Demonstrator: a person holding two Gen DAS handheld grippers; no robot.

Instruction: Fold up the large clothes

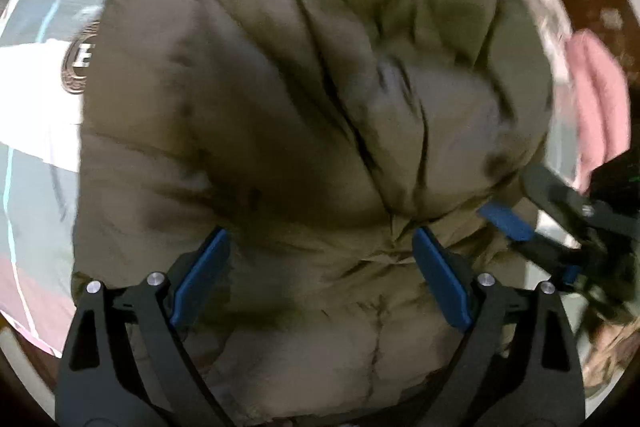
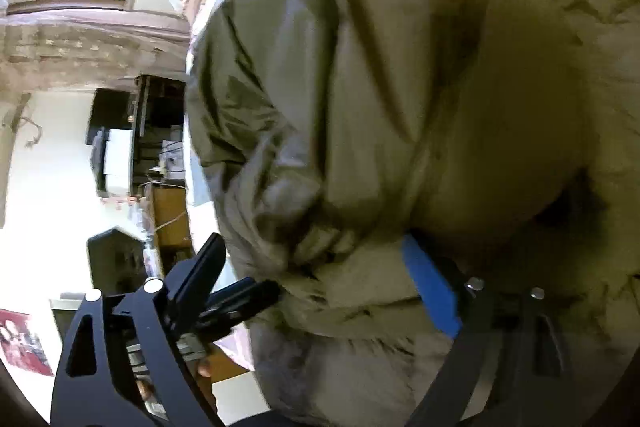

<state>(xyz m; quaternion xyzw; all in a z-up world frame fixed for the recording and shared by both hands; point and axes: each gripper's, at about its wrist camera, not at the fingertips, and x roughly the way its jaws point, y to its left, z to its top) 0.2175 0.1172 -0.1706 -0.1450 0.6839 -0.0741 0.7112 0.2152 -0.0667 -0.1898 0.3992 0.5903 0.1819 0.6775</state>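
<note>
An olive-green puffer jacket (image 1: 304,115) fills the left wrist view and lies bunched on a bed. My left gripper (image 1: 320,267) stands wide open over its near part, blue pads on either side of a padded fold, not closed on it. The right gripper shows at the right edge of that view (image 1: 532,223), its blue pad against the jacket's edge. In the right wrist view the jacket (image 2: 400,107) bulges between the jaws of my right gripper (image 2: 312,267), which stand wide apart with fabric between them. The view is tilted sideways.
The bed sheet (image 1: 36,163) is pale with pink and white patches and a round printed emblem (image 1: 78,67). A pink cloth (image 1: 600,107) hangs at the right. In the right wrist view a white wall, a dark shelf (image 2: 152,131) and a wooden cabinet (image 2: 172,211) lie left.
</note>
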